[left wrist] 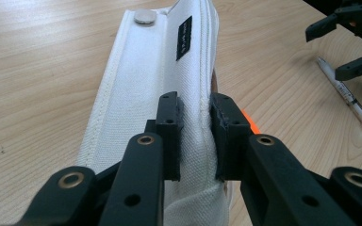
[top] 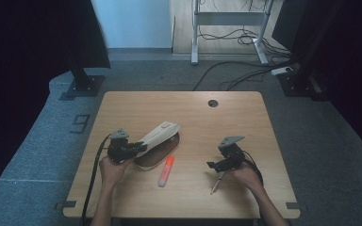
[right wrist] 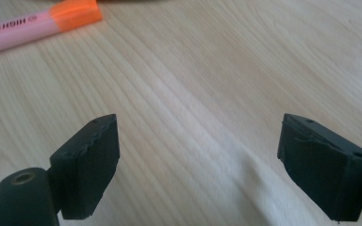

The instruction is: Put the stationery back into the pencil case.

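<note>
The left gripper (left wrist: 195, 136) is clamped on the flap edge of the white fabric pencil case (left wrist: 155, 89), its jaws pinching a ridge of the cloth at lower centre of the left gripper view; in the high view the case (top: 158, 136) sits left of centre on the wooden table (top: 245, 117), flap lifted off its brown-rimmed mouth; the right gripper (top: 220, 165) hovers at right of centre with its jaws wide apart, holding nothing; the pen (top: 217, 182) lies just below it, and in the left gripper view the pen (left wrist: 349, 101) runs beside those open jaws at the upper right; the orange highlighter (top: 166, 171) lies between the two grippers, just below the case mouth, and shows at the upper left of the right gripper view (right wrist: 33, 26); judged from this, the step is keeping the case open for loading; the flap should be held high and steady without tugging the case along the table, and the free gripper should drop straight over the pen's barrel and close across its middle
</note>
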A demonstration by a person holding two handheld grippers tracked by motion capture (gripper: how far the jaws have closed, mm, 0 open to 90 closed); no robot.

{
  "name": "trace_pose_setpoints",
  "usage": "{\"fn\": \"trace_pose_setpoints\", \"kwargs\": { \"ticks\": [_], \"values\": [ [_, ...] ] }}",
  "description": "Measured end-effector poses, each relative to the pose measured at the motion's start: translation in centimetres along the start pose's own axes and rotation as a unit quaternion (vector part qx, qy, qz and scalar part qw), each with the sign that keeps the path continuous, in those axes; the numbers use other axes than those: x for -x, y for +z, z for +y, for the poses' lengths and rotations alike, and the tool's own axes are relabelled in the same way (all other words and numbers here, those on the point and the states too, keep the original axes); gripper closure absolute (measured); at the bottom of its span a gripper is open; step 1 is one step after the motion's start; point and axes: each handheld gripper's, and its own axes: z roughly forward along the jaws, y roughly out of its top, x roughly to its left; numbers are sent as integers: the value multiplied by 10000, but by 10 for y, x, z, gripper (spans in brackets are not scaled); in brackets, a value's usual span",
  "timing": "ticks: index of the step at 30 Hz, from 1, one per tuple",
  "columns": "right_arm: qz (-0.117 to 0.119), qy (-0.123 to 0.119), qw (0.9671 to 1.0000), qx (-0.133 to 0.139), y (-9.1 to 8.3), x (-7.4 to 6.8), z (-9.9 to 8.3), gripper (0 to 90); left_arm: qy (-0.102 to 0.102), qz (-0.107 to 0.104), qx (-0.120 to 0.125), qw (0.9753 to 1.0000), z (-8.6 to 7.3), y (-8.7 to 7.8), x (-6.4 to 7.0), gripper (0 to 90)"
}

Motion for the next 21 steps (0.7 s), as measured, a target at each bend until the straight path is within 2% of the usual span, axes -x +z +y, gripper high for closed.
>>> {"fn": "trace_pose_setpoints", "kwargs": {
  "ticks": [9, 21],
  "values": [
    [-16, 21, 10000, -96, -13, 0, -22, 134, -5, -11, 3, 10000, 0, 0, 0, 749],
    [26, -69, 9998, -170, -23, 2, -36, 213, 9, -13, 0, 10000, 0, 0, 1, 748]
  ]
}}
